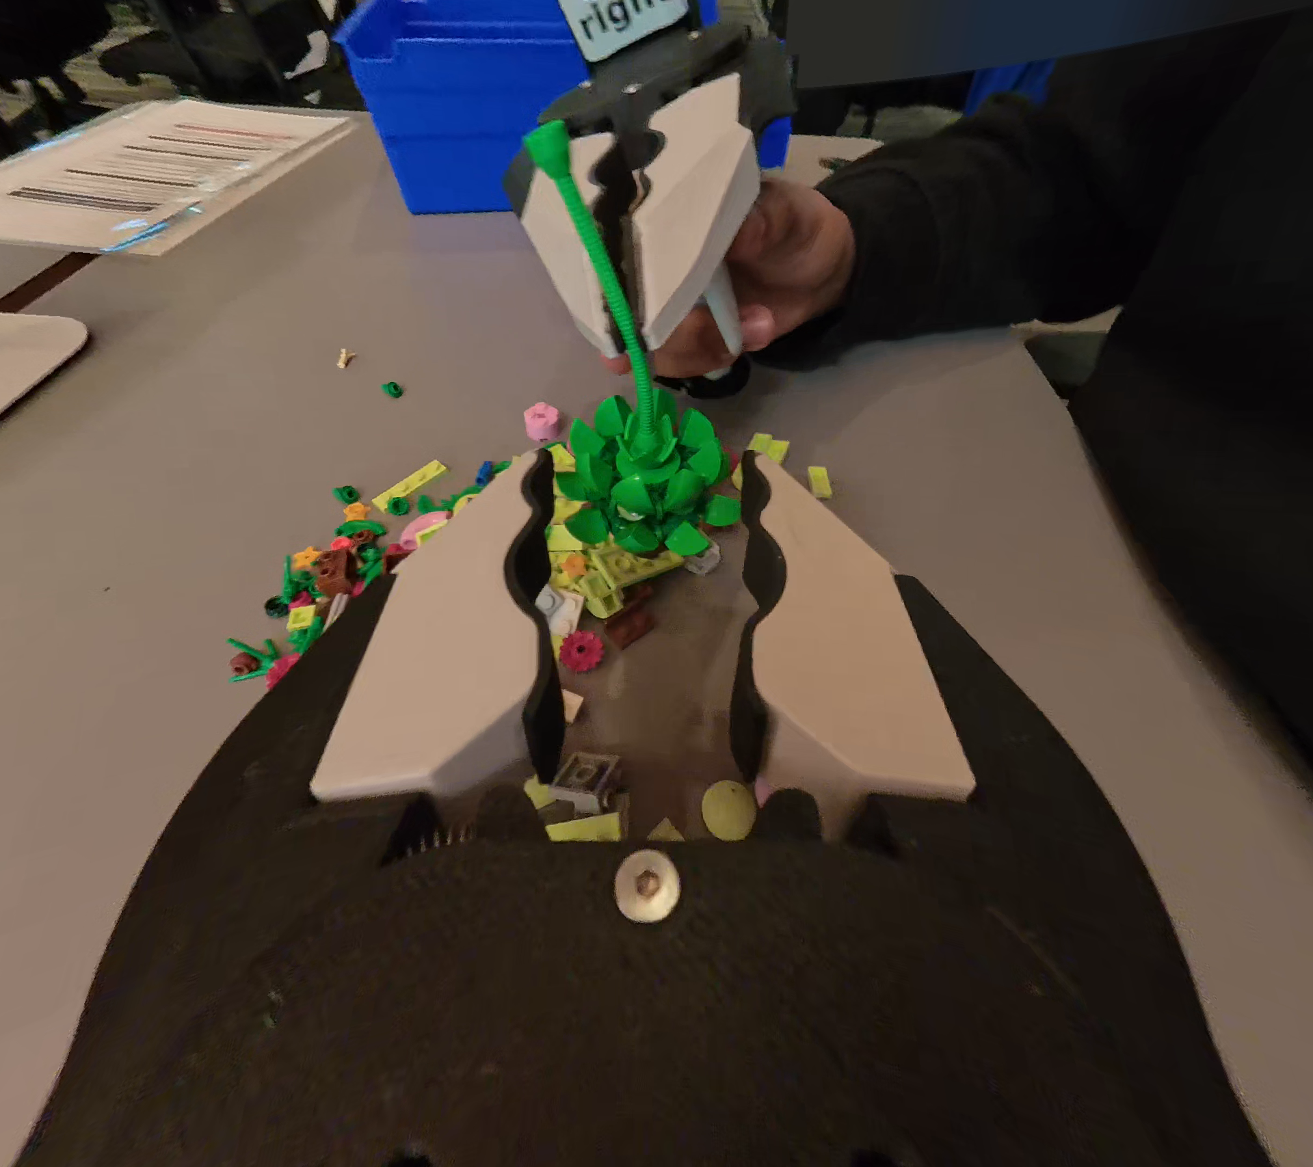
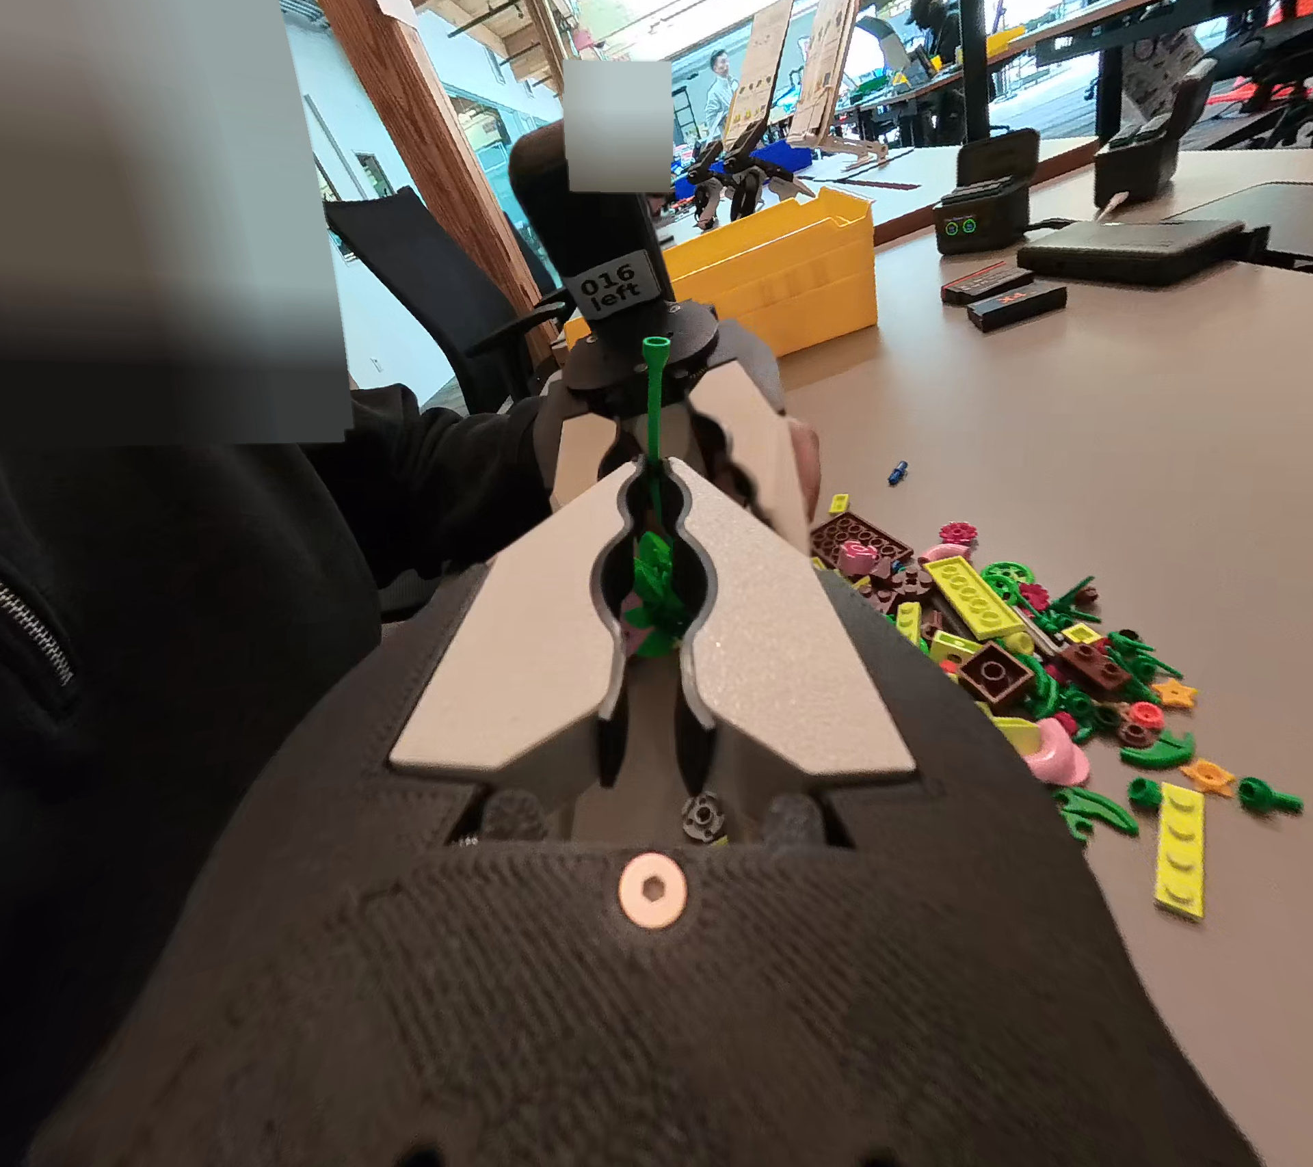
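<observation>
A: Left to right: what does the left gripper (image 1: 646,479) do?

B: Its fingers stand spread, released, straddling a leafy green brick plant (image 1: 643,486) that sits between the tips on a lime plate, amid loose bricks (image 1: 334,572) on the grey table (image 1: 213,351).

A: And the right gripper (image 1: 625,344)?

B: Its fingers are clenched on a green ribbed stem (image 1: 604,252). The stem's long axis runs along the finger slot; its flared end points up toward the gripper's body, its lower end meets the plant's crown, just past the fingertips.

A: Behind?

B: A blue bin (image 1: 455,96).
</observation>
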Tool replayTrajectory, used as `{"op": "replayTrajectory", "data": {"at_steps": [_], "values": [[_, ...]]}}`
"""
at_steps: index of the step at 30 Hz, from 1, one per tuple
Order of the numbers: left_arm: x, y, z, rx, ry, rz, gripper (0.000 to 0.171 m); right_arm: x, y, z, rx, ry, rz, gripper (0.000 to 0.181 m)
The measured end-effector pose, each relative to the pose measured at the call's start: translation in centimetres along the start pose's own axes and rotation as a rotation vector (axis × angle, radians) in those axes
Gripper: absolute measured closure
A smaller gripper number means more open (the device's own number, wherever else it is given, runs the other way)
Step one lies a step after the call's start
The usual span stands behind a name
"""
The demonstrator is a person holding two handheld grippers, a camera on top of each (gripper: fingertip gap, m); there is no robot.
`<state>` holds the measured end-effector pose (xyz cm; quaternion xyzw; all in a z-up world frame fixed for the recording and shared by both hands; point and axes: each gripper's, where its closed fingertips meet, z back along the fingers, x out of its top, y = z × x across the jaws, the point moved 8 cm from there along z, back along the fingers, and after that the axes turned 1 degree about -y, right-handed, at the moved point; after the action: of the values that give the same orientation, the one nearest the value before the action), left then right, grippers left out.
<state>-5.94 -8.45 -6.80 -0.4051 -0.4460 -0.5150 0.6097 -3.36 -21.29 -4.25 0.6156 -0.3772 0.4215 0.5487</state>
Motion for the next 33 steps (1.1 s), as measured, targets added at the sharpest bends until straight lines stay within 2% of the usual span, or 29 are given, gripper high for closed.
{"op": "replayTrajectory", "data": {"at_steps": [16,30,31,32,33], "values": [[0.2,-0.1,0.0,-0.002,-0.013,-0.008,0.136,-0.1,-0.1,0.0,0.001,0.011,-0.003,0.181],[0.5,0.1,0.1,-0.020,0.001,0.047,0.138,0.1,-0.1,0.6,-0.030,-0.011,0.025,0.181],[0.2,0.0,-0.1,-0.032,0.047,0.041,0.140,0.4,0.0,0.8,-0.031,-0.045,0.030,0.181],[-1.0,0.0,-0.6,-0.014,0.170,0.003,0.140,1.4,0.2,1.4,-0.017,-0.149,0.015,0.181],[-1.6,-0.1,-1.1,0.014,0.238,-0.025,0.140,2.5,0.2,2.5,-0.009,-0.256,-0.030,0.181]]}}
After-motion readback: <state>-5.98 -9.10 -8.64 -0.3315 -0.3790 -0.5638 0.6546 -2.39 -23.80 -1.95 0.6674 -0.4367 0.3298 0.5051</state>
